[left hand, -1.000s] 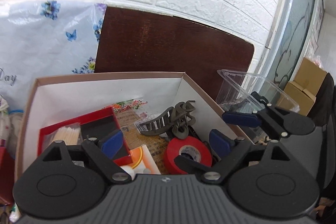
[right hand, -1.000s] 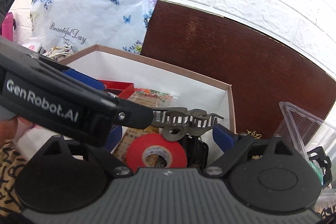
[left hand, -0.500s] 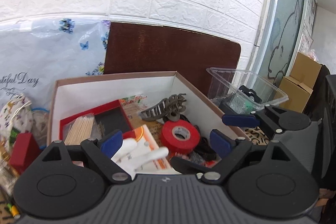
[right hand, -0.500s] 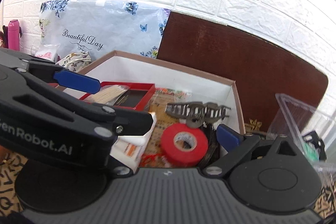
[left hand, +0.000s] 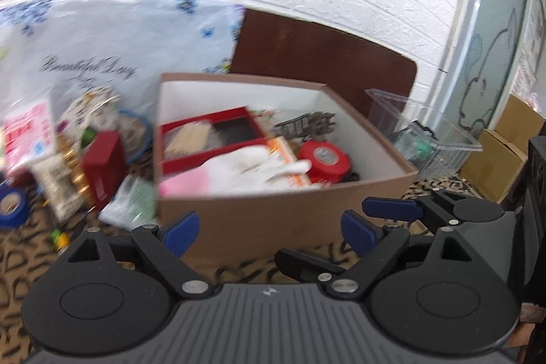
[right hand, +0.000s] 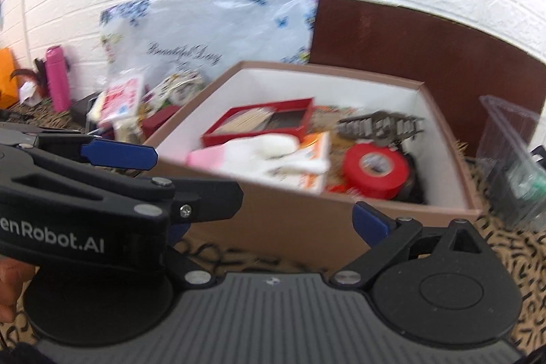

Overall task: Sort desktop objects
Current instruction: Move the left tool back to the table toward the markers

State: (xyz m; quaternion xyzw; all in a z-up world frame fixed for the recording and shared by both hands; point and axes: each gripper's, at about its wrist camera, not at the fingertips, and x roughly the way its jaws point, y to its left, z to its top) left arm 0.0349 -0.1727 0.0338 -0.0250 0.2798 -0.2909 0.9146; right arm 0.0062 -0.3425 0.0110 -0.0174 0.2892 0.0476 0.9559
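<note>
A brown cardboard box (left hand: pixel 273 210) (right hand: pixel 290 220) stands on the patterned table. In it lie a red tape roll (left hand: pixel 324 156) (right hand: pixel 375 169), a grey hair claw (left hand: pixel 307 123) (right hand: pixel 382 125), a red tray of wooden sticks (left hand: pixel 208 135) (right hand: pixel 262 121) and a white and pink glove (left hand: pixel 239 173) (right hand: pixel 259 152). My left gripper (left hand: pixel 271 232) is open and empty, in front of the box. My right gripper (right hand: pixel 273 217) is open and empty, also in front of the box; the left gripper body (right hand: pixel 102 193) hides its left finger.
Left of the box lie a small red box (left hand: pixel 102 162), a blue tape roll (left hand: pixel 13 205) and packets (left hand: pixel 27 135). A clear plastic container (left hand: pixel 426 139) (right hand: pixel 512 159) stands right of the box. A pink bottle (right hand: pixel 58 81) stands far left. A floral bag (left hand: pixel 119 57) and brown board (left hand: pixel 324 57) lean on the wall.
Both grippers have pulled back and up out of the box, which now shows whole in front of them. The box contents stay put.
</note>
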